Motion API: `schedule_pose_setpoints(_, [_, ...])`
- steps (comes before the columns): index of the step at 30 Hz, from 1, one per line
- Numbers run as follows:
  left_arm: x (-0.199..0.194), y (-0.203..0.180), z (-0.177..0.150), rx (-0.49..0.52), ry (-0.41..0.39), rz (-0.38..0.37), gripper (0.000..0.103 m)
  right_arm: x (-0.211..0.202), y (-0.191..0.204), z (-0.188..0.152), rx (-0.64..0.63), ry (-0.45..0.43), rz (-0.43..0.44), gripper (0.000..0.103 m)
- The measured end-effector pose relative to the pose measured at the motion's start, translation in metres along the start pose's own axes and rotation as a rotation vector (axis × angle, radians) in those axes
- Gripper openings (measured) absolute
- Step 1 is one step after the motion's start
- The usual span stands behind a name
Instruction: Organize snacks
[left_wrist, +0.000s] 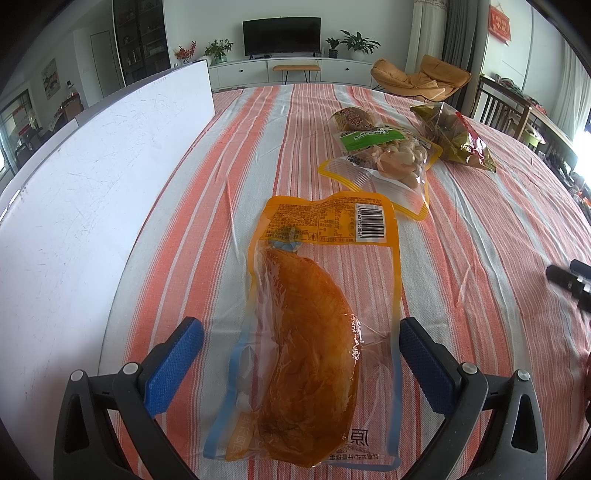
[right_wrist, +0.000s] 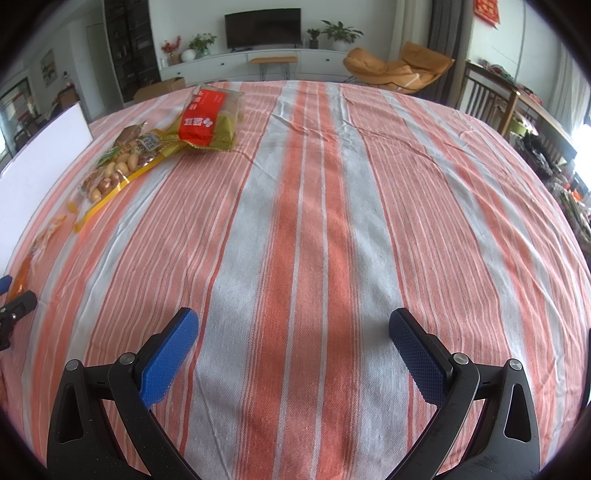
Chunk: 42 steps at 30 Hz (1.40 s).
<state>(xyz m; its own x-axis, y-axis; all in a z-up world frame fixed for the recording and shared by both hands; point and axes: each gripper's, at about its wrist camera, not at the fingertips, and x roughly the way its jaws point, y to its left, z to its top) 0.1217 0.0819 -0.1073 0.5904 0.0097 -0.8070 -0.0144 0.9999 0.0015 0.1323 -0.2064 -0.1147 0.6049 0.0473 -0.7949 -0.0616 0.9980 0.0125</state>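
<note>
Left gripper (left_wrist: 301, 343) spread wide, straddling the orange meat pouch (left_wrist: 310, 347) flat on the striped cloth (left_wrist: 461, 258); looks like the pick step, needs closing on it. Right gripper (right_wrist: 293, 339) spread too, holding nothing, over bare cloth.

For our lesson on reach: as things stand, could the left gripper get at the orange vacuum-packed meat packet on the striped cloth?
Probably yes. The left gripper is open, one finger on each side of the vacuum-packed meat packet, which lies flat on the striped tablecloth. Nothing sits between them.
</note>
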Motion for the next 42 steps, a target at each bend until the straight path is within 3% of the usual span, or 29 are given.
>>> schedule_pose_setpoints(4, [-0.001, 0.000, 0.000, 0.000, 0.000, 0.000, 0.103, -0.008, -0.012, 0.024, 0.139, -0.061, 0.121, 0.102])
schedule_pose_setpoints(8, [0.000, -0.001, 0.000, 0.001, 0.000, 0.000, 0.103, -0.004, 0.012, 0.090, 0.103, -0.094, 0.179, 0.102])
schedule_pose_setpoints(12, [0.000, -0.001, 0.000, 0.001, 0.000, 0.000, 0.103, 0.034, 0.037, 0.153, 0.133, -0.029, 0.249, 0.102])
schedule_pose_setpoints(15, [0.000, 0.000, 0.000, 0.000, 0.000, 0.000, 0.103, 0.065, 0.046, 0.172, 0.179, 0.022, 0.300, 0.099])
schedule_pose_setpoints(17, [-0.001, 0.000, 0.000, 0.001, 0.000, 0.000, 0.103, 0.082, 0.050, 0.173, 0.167, 0.065, 0.284, 0.047])
schedule_pose_setpoints(18, [0.000, -0.001, 0.000, 0.001, 0.000, 0.000, 0.103, 0.083, 0.049, 0.172, 0.156, 0.066, 0.260, 0.046])
schedule_pose_setpoints(23, [0.000, -0.001, 0.000, 0.001, 0.000, 0.001, 0.103, 0.037, 0.028, 0.140, 0.146, 0.010, 0.299, 0.045])
schedule_pose_setpoints(29, [-0.001, 0.000, 0.000, 0.001, 0.000, 0.001, 0.103, -0.046, 0.023, 0.046, 0.036, -0.009, 0.250, 0.044])
schedule_pose_setpoints(31, [0.000, -0.001, 0.000, 0.001, 0.000, 0.001, 0.103, -0.061, 0.034, 0.010, 0.004, -0.018, 0.219, 0.044])
schedule_pose_setpoints(33, [-0.001, -0.001, -0.001, 0.001, 0.000, 0.001, 0.103, -0.066, 0.042, -0.013, -0.015, -0.045, 0.180, 0.052])
schedule_pose_setpoints(35, [-0.001, -0.001, -0.001, 0.001, 0.000, 0.001, 0.103, -0.066, 0.045, -0.022, -0.026, -0.091, 0.126, 0.098])
schedule_pose_setpoints(37, [-0.001, -0.001, -0.001, 0.001, 0.000, 0.001, 0.103, -0.058, 0.049, -0.023, -0.058, -0.103, 0.070, 0.101])
schedule_pose_setpoints(42, [-0.001, -0.001, -0.001, 0.001, 0.000, 0.001, 0.103, -0.040, 0.044, -0.019, -0.035, -0.071, 0.062, 0.101])
